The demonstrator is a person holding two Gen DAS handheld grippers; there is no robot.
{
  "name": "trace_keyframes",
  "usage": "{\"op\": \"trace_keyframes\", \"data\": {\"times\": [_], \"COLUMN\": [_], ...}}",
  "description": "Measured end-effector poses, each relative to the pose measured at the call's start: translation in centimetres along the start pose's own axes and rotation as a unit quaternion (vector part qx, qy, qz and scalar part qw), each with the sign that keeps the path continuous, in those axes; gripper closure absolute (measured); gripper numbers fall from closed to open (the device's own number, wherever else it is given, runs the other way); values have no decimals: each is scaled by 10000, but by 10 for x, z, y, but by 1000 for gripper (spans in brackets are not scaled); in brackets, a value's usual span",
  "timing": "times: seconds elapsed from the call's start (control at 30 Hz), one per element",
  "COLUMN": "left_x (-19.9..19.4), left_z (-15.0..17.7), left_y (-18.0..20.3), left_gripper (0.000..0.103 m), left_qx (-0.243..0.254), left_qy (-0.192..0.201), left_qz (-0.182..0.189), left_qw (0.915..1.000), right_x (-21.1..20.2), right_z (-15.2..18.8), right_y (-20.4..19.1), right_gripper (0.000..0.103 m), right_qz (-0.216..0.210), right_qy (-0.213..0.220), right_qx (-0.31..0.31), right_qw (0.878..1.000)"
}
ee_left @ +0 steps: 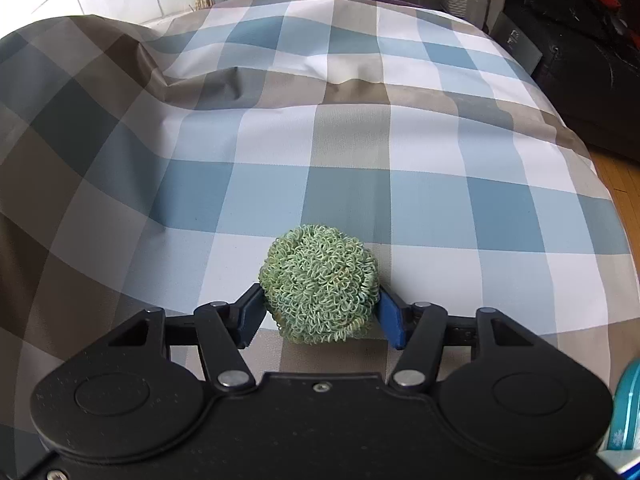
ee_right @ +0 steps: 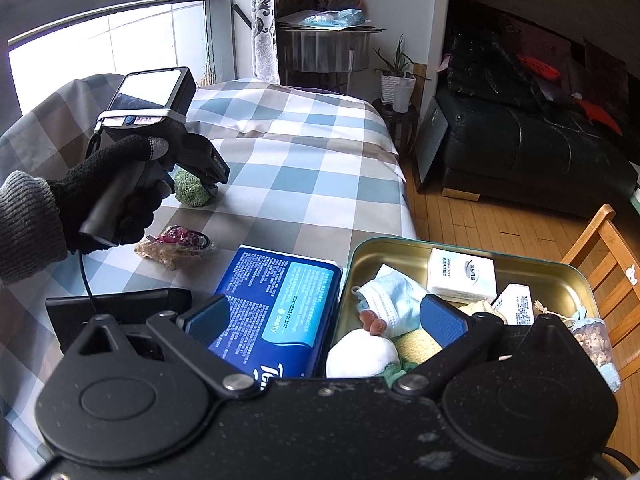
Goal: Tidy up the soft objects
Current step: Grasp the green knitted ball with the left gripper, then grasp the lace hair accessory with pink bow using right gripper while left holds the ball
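**Gripping the green scrubber on the checked cloth**

Clamping from both sides, the left gripper (ee_left: 319, 322) has its blue pads pressed into a round green scrubber (ee_left: 319, 285) of curly loops, the jaws narrowed to the ball's width. The scrubber sits at the level of the checked cloth (ee_left: 360, 140); whether it is touching the cloth or lifted just clear cannot be told. From the right wrist view the same gripper (ee_right: 210, 184) is held in a black-gloved hand (ee_right: 116, 196), and the scrubber (ee_right: 192, 188) lies well beyond the metal tin (ee_right: 472, 246), toward the window side of the cloth.

Taking that tin as the landmark: it stands open at the near edge of the cloth, holding a face mask (ee_right: 394, 296), a white tissue pack (ee_right: 460, 276), a white plush toy (ee_right: 362, 354) and a yellow sponge (ee_right: 418, 346). Just left of the tin lies a blue tissue package (ee_right: 280, 308), touching or nearly touching its wall. Farther left and beyond, between the package and the scrubber, lies a crumpled pink-and-tan bundle (ee_right: 176, 242).

The right gripper (ee_right: 326, 320) hovers over the tin's near left corner, jaws spread wide, nothing between them.
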State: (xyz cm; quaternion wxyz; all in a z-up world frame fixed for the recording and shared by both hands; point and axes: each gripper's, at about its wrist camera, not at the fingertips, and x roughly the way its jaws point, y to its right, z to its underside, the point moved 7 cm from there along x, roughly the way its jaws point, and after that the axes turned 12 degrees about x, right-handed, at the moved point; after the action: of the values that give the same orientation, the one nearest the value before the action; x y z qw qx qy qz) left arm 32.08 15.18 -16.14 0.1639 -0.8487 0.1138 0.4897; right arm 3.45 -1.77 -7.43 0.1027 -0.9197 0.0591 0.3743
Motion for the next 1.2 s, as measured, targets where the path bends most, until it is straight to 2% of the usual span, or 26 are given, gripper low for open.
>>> {"op": "trace_keyframes", "data": {"times": [0.13, 0.37, 0.67, 0.87, 1.03, 1.2], "left_x": [-18, -43, -42, -41, -43, -42], "left_z": [9, 35, 52, 49, 50, 51], "left_y": [-14, -53, -71, -77, -78, -81], "left_gripper": [47, 47, 47, 47, 47, 47], "left_qx": [164, 96, 97, 26, -37, -38], "left_qy": [79, 226, 437, 465, 405, 369], "left_qz": [82, 194, 232, 315, 335, 262], "left_qw": [9998, 9995, 9987, 9984, 9986, 9990], "right_x": [0, 2, 17, 46, 87, 129], "right_z": [2, 4, -8, -23, -33, -33], "right_y": [-4, -13, -46, -95, -139, -176], "right_gripper": [2, 2, 2, 2, 2, 2], "right_qz": [-73, -187, -240, -468, -744, -754], "right_qy": [-7, -66, -165, -334, -729, -990], "right_qx": [-35, -11, -135, -545, -860, -1347], "right_qw": [10000, 9998, 9995, 9969, 9908, 9830]}}
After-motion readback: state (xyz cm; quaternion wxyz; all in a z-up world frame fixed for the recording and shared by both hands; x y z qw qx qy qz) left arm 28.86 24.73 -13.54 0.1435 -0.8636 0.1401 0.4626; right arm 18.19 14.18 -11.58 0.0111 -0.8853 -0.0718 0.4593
